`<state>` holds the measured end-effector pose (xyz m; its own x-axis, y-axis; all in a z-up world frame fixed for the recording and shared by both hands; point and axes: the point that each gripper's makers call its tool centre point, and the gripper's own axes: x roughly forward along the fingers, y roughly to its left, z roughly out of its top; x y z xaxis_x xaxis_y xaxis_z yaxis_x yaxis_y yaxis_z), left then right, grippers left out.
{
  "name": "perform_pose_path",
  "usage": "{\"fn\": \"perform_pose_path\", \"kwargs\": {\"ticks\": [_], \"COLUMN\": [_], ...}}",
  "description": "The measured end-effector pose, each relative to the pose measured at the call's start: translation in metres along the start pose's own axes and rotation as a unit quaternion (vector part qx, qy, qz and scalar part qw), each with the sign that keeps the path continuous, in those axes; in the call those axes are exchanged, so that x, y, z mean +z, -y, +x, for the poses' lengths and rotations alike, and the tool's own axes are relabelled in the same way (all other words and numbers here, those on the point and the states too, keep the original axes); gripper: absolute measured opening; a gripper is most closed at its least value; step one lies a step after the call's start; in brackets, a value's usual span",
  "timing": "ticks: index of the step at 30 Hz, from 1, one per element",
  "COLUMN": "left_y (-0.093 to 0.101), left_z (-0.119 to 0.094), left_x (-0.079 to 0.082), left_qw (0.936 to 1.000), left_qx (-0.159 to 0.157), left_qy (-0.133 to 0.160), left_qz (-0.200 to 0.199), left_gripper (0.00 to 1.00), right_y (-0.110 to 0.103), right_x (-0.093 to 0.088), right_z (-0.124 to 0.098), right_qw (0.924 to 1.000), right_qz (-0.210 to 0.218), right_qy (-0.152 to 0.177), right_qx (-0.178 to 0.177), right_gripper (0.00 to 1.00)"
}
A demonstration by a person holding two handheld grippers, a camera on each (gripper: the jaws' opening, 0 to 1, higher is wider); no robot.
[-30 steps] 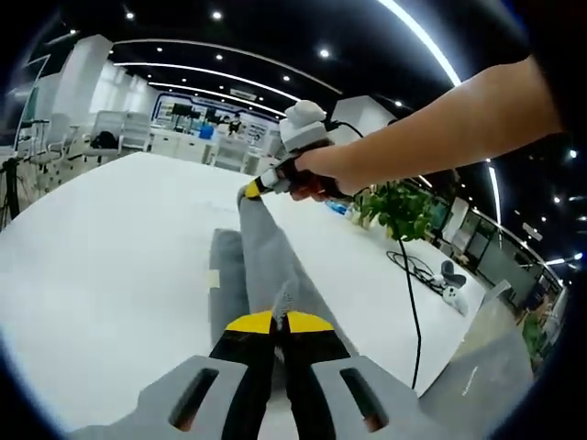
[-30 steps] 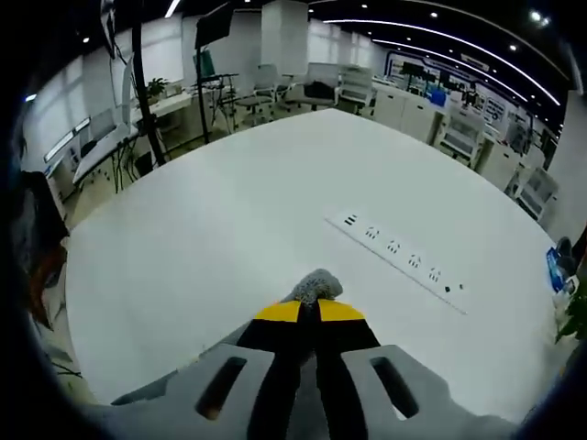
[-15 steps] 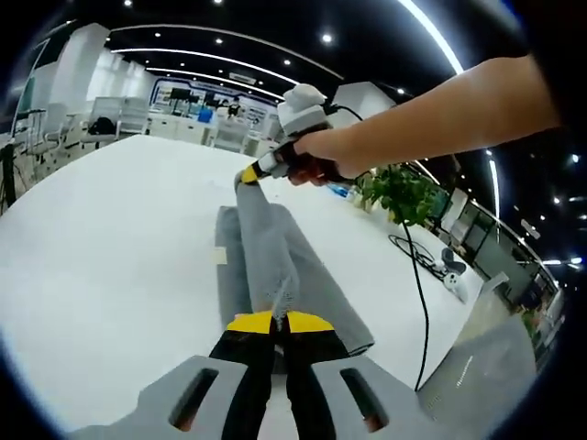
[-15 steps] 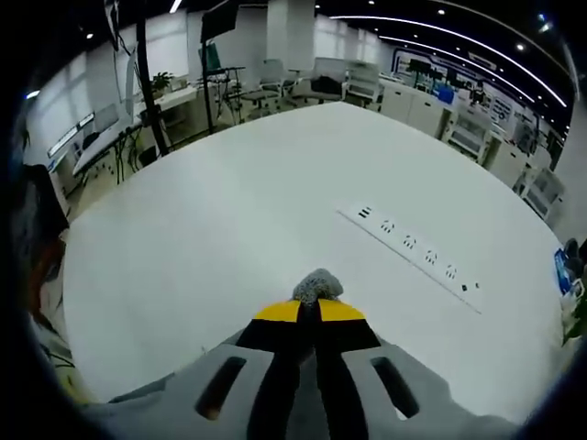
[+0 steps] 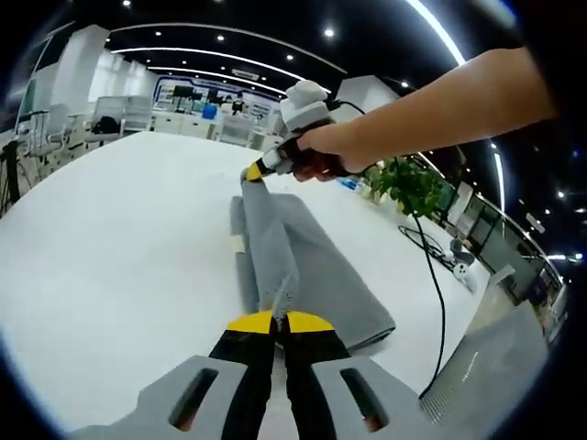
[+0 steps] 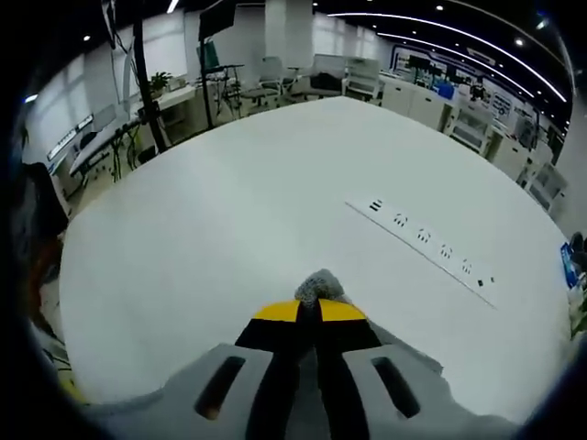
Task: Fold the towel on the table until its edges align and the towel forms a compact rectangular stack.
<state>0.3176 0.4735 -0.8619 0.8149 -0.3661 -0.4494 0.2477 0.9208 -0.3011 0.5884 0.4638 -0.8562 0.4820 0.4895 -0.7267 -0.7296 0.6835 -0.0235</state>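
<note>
The white counter point(image 5: 101, 238) is spreading wide under both claws, and in the right gripper view the counter point(image 6: 229, 202) is carrying a long white power strip point(image 6: 429, 247) lying flat well beyond the claw. The grey towel point(image 5: 321, 266) is lying partly on the counter in the left gripper view, its lower layers resting flat while one long edge is being held up as a taut ridge stretched between the two claws. A person's bare forearm point(image 5: 440, 105) is reaching in from the right of that view, the hand point(image 5: 316, 160) gripping the right claw point(image 5: 252, 172), which is pinching the far end of the raised towel edge. The left claw point(image 5: 278, 321) is pressed together on the near end of the same edge, a tuft of grey cloth showing between its yellow tips. In the right gripper view the right claw point(image 6: 310, 310) is pinching a small bunch of towel point(image 6: 318, 286) that is sticking up past its tips. A green plant point(image 5: 413, 188) is standing at the counter's far right side, with a black cable point(image 5: 436, 302) trailing beside it
</note>
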Motion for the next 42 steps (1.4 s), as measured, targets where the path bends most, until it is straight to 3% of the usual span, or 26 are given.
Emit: {"fn": "perform_pose_path", "kwargs": {"ticks": [14, 31, 42], "left_y": [-0.008, -0.019, -0.026], "left_z": [0.003, 0.003, -0.014], "left_x": [-0.012, -0.023, -0.030], "left_qw": [0.9999, 0.9993, 0.9984], "left_qx": [0.004, 0.018, 0.036], "left_qy": [-0.013, -0.024, -0.029], "left_qz": [-0.011, -0.023, -0.034], "left_gripper": [0.03, 0.04, 0.16], "right_y": [-0.005, -0.006, -0.005], "right_x": [-0.007, 0.008, 0.013], "right_z": [0.015, 0.013, 0.002], "right_qw": [1.0000, 0.9994, 0.9988], "right_qz": [-0.004, -0.002, 0.000], "right_qy": [-0.006, 0.034, 0.047], "right_qx": [0.005, 0.007, 0.007], "right_gripper": [0.04, 0.17, 0.22]}}
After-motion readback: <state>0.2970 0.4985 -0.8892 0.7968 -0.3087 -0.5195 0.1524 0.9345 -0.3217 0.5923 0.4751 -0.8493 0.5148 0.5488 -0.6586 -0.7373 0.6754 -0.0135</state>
